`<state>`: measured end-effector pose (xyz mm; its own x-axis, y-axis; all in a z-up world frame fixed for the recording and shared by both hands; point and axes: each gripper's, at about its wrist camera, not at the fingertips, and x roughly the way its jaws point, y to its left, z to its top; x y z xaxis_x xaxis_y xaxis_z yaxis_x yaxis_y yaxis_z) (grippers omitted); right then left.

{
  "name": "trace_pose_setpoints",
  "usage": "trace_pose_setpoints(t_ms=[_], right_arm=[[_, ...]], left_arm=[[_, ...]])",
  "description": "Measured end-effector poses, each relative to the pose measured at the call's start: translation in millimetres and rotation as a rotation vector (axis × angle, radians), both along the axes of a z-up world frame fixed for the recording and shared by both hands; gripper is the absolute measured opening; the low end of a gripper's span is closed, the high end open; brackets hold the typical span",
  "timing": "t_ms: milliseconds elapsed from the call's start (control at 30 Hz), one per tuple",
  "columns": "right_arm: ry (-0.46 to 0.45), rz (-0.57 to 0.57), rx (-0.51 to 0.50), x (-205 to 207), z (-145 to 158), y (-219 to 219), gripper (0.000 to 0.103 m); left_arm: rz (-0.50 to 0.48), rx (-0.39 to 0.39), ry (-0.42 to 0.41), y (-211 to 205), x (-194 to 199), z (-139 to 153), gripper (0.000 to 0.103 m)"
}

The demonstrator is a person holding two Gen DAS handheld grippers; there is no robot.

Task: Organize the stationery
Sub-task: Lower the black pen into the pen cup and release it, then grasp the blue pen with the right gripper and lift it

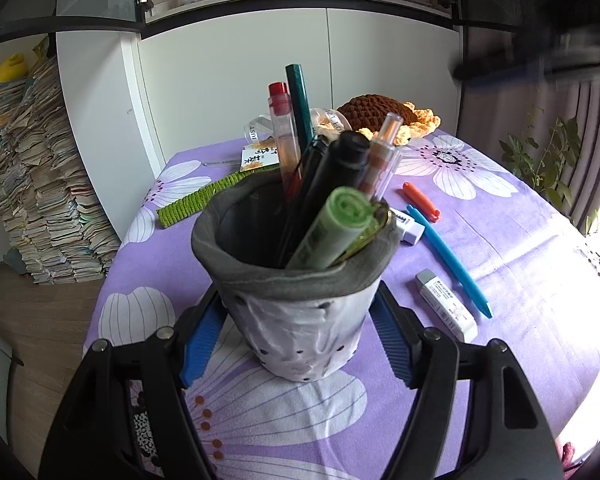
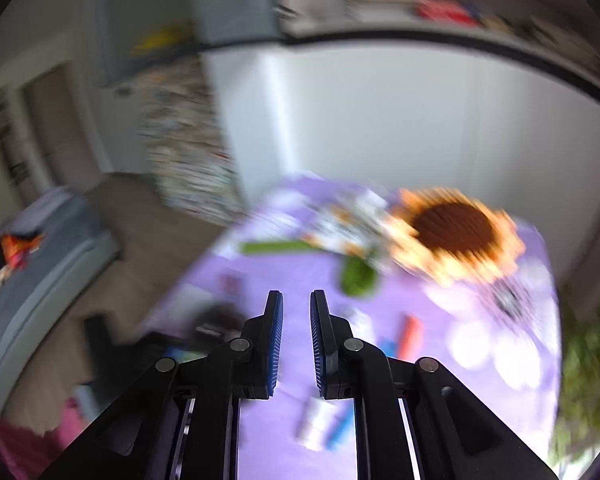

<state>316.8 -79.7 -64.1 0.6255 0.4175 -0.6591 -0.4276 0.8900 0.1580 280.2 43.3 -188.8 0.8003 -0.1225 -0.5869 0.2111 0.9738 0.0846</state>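
Pens in pen holder on table, erasers and pen right of it

Left wrist view sits close behind the cup, angled down; right view looks down from higher; both share the purple table.

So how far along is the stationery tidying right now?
Several pens and markers already stand in the grey fabric pen pot, which the left gripper clamps. The right gripper is shut and holds nothing. An orange pen, blue pen and two white erasers still lie on the purple cloth.
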Motion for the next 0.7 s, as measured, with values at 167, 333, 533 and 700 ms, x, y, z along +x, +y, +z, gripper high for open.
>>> trace_pose_setpoints(t_ms=[167, 333, 533, 700], right_arm=[[0.266, -0.171, -0.063, 37.1, -65.7, -32.5, 0.012], [0.360, -0.156, -0.045, 46.4, -95.7, -31.5, 0.012], [0.359, -0.115, -0.111, 46.0, -104.0, -10.9, 0.024], [0.398, -0.120, -0.129, 53.0, -116.2, -7.6, 0.029]], left_arm=[[0.006, 0.011, -0.006, 0.8, -3.2, 1.9, 0.074], [0.001, 0.031, -0.060, -0.1, -10.6, 9.7, 0.083], [0.016, 0.030, -0.093, 1.6, -10.2, 15.7, 0.083], [-0.004, 0.025, -0.109, 0.4, -11.8, 18.2, 0.071]])
